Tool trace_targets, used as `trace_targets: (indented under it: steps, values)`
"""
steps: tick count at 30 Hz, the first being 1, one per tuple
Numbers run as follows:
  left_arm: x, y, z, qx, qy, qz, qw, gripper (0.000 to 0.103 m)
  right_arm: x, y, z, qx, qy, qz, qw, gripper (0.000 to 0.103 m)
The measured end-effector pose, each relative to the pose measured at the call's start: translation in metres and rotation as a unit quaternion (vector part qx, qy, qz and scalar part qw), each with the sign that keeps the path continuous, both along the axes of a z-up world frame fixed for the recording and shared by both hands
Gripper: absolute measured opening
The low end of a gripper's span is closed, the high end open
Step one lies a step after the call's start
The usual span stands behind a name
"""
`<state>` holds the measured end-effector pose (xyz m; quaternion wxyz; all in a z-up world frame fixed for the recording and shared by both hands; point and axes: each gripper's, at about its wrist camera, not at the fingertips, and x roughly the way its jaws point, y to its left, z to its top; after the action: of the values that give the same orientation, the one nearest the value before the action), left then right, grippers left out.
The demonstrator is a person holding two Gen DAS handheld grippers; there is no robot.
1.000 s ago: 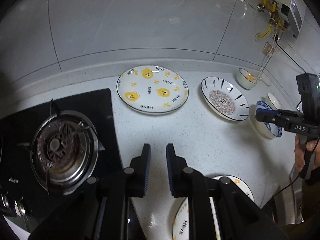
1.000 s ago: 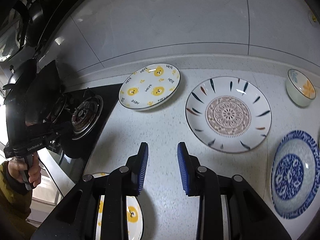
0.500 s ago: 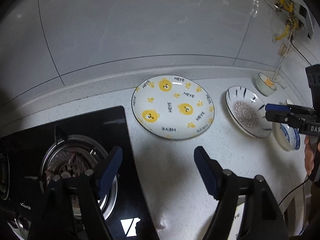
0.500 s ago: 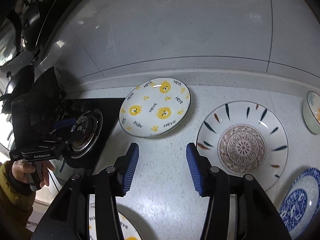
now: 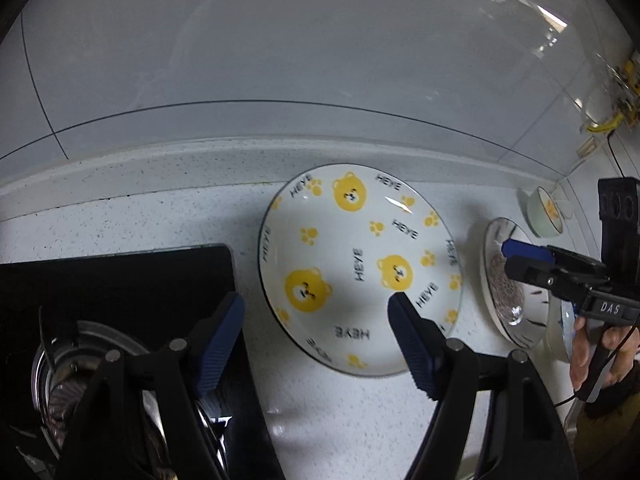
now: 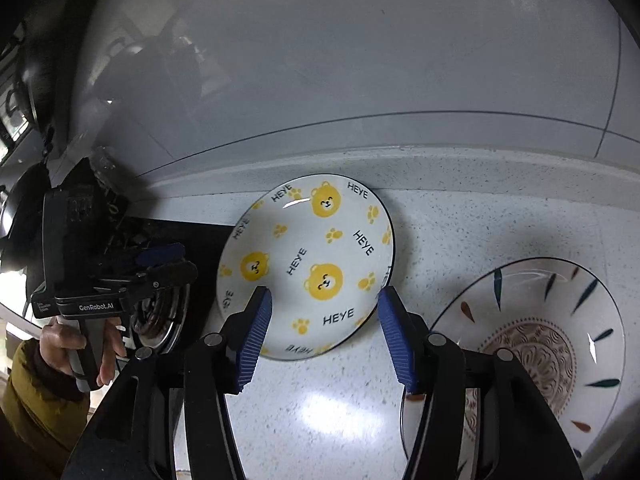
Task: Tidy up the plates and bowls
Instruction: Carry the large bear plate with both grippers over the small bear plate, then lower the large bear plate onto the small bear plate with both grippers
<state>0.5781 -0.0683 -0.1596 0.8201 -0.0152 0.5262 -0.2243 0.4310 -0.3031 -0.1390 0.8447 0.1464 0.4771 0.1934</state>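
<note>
In the left wrist view the bear plate [image 5: 360, 272] lies mid-frame on the counter [image 5: 140, 220], against the wall's foot. The stove [image 5: 120, 300] sits lower left, the patterned plate [image 5: 508, 284] at right, a small bowl [image 5: 546, 214] behind it.

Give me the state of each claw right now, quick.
Left claw: open, holding nothing, its jaws having just been opening above the bear-print plate.
Right claw: open, empty, its jaws having just been opening.
</note>
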Motion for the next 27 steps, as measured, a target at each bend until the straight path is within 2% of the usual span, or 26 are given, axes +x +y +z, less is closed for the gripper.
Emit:
trace_targets:
  steps: [10, 22, 25, 27]
  values:
    - [0.034, -0.007, -0.03, 0.008, 0.046, 0.007, 0.9989, 0.074, 0.031, 0.011, -0.03, -0.031, 0.041, 0.008, 0.999, 0.062]
    - [0.048, -0.013, -0.054, -0.038, 0.103, 0.006, 0.9939, 0.073, 0.056, 0.003, -0.055, -0.014, 0.081, 0.018, 0.996, 0.062]
    - [0.05, -0.013, -0.059, -0.047, 0.113, 0.007, 0.9924, 0.072, 0.058, 0.002, -0.059, -0.01, 0.086, 0.022, 0.996, 0.052]
    - [0.051, -0.014, -0.062, -0.054, 0.12, 0.006, 0.9913, 0.068, 0.06, 0.002, -0.061, -0.017, 0.086, 0.019, 0.996, 0.039]
